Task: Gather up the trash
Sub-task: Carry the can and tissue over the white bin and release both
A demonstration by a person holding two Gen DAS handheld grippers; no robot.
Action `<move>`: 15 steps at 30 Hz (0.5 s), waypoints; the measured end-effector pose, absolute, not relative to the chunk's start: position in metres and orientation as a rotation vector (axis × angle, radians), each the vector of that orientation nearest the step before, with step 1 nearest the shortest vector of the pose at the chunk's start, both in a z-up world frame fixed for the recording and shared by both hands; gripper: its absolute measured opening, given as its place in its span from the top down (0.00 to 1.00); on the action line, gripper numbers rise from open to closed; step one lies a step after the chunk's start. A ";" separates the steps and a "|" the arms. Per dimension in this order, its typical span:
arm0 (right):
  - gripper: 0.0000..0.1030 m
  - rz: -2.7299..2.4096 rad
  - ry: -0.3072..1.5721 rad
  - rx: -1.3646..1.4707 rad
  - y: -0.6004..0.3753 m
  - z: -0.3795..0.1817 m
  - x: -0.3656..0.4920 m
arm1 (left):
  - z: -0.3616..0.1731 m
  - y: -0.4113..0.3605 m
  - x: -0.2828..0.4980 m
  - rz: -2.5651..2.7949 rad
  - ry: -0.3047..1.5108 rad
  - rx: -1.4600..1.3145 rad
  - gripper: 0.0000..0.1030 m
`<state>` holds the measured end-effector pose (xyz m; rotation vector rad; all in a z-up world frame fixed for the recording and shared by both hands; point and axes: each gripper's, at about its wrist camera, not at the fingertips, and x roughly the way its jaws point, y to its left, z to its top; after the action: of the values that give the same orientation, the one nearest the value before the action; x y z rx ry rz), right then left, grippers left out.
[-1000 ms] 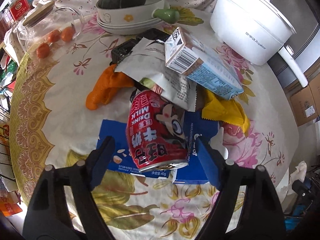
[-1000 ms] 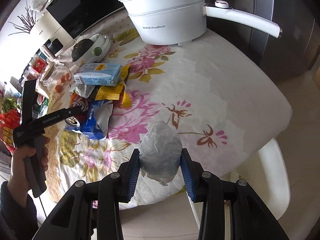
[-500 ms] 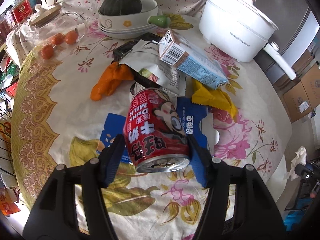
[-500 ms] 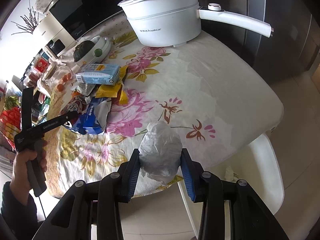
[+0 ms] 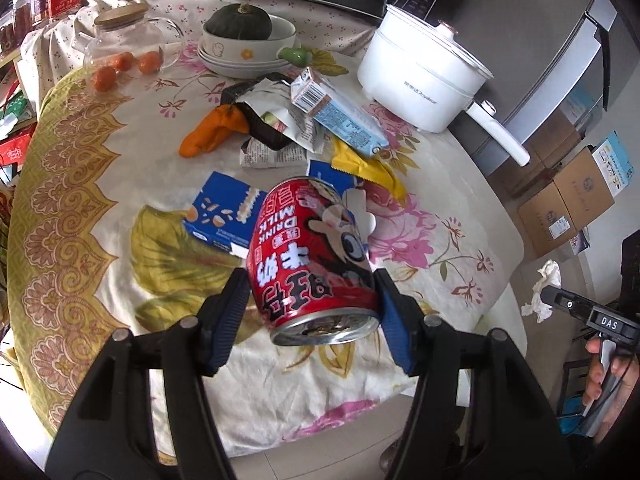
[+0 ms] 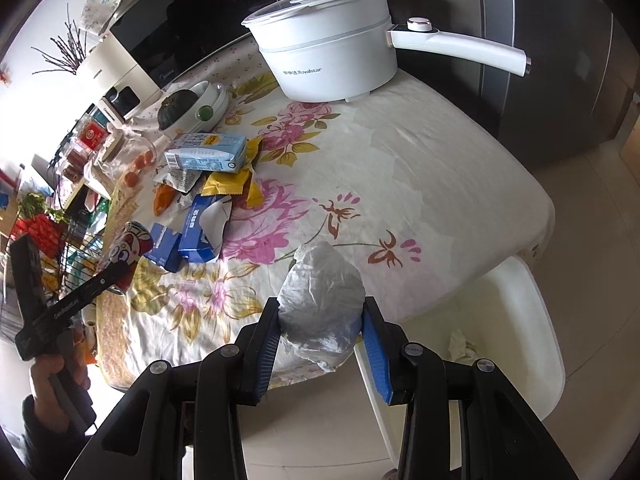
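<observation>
Currently left gripper jaws clamp the red can mid-body above the counter: probably empty, light, dentable. Right gripper pinches crumpled paper (soft) beside that counter's edge.

Glossy printed metal can; crinkled matt paper wad; floral cloth tablecloth

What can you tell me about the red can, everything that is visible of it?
The red can looks like a metal drink can with glossy print: a cartoon face, the words DRINK MILK and large white Chinese characters. It is clamped by its sides in the left gripper, tilted, with one silver end toward the camera. It hangs clear of the table, above the flowered tablecloth and in front of a blue box. Only the two pads touch it. No dent shows.
</observation>
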<state>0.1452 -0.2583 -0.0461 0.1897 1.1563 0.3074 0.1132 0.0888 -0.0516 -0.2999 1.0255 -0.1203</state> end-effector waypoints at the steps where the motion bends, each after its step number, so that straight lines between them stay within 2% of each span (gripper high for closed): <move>1: 0.60 0.300 1.159 0.192 -0.262 -0.048 0.143 | -0.049 0.084 0.111 -0.145 1.017 -0.303 0.38; 15: 0.59 0.150 1.207 0.239 -0.352 -0.078 0.098 | -0.048 -0.024 0.085 -0.346 0.978 -0.121 0.38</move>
<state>0.0981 -0.3523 -0.0776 0.2391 1.2066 0.1498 0.0851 -0.0239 -0.0482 -0.1215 0.9785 -0.3461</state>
